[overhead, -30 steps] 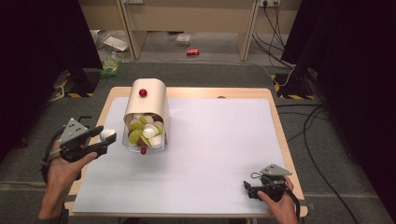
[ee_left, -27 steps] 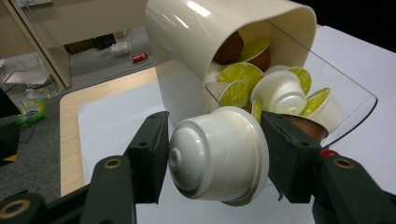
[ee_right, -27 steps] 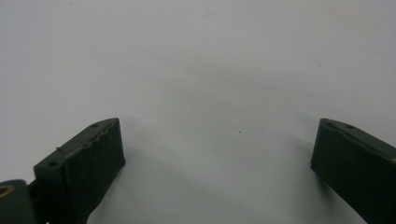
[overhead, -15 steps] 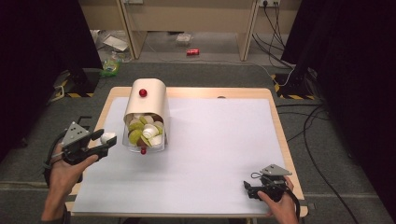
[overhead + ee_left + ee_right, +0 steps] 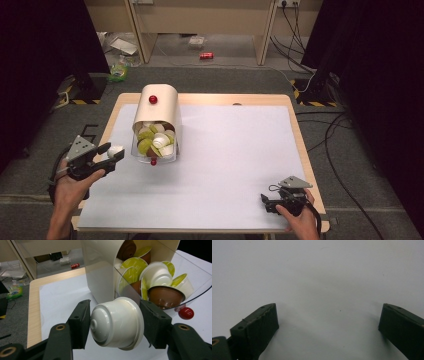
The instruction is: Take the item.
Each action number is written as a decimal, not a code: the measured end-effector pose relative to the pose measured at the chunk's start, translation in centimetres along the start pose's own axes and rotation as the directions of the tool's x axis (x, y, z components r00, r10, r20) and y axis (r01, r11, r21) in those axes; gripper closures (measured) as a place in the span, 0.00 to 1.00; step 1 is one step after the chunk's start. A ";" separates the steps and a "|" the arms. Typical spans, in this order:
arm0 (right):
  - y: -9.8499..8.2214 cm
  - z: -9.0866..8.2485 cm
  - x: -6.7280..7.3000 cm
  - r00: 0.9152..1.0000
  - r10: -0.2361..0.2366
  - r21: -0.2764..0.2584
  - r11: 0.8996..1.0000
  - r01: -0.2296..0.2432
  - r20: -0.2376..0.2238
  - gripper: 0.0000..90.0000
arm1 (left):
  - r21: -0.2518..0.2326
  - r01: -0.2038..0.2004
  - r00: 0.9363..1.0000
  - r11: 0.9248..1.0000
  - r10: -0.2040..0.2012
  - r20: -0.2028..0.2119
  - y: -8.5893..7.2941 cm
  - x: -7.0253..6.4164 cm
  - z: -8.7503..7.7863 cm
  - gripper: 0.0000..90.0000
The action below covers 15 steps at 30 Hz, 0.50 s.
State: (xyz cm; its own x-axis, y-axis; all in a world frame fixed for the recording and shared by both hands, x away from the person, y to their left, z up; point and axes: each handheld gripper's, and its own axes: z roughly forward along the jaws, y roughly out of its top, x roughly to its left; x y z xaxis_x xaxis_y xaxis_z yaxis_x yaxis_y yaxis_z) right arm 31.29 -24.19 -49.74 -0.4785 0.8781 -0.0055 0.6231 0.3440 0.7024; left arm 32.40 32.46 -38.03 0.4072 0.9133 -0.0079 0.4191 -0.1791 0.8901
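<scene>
White capsule (image 5: 117,323) clamped sideways in left gripper (image 5: 111,153), just off the mat's (image 5: 230,165) left edge beside the dispenser (image 5: 156,120). Close up: brown and green capsules (image 5: 147,277) behind clear plastic. Right gripper (image 5: 267,202) wide open, empty, on bare mat near front edge.

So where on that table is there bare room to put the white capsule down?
The white sheet lies bare from the capsule box across to the right gripper, and also in front of the box. It is crowded only at the box mouth, beside the left gripper holding the white capsule.
</scene>
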 end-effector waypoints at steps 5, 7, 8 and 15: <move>0.0 0.0 0.0 1.000 0.001 0.000 1.000 -0.001 0.000 0.03 | 0.007 0.006 1.000 1.000 -0.006 -0.002 -0.4 0.1 0.1 0.49; 0.0 0.0 0.0 1.000 0.000 0.000 1.000 0.000 0.000 0.03 | 0.008 0.007 1.000 1.000 -0.007 -0.003 -0.5 0.1 0.2 0.49; 0.0 0.0 0.0 1.000 0.001 0.000 1.000 -0.001 0.000 0.03 | 0.008 0.007 1.000 1.000 -0.007 -0.004 -0.6 0.1 0.2 0.49; 0.0 0.0 0.0 1.000 0.000 0.001 1.000 0.000 0.001 0.03 | 0.030 0.013 1.000 0.999 -0.012 -0.008 -1.4 0.3 0.6 0.49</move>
State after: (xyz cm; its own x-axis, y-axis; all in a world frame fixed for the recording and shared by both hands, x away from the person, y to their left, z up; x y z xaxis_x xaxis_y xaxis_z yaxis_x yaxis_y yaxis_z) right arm 31.29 -24.18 -49.74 -0.4778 0.8785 -0.0060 0.6236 0.3439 0.7021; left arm 32.40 32.80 -39.57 0.3951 0.9185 -0.0152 0.4483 -0.1784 0.8759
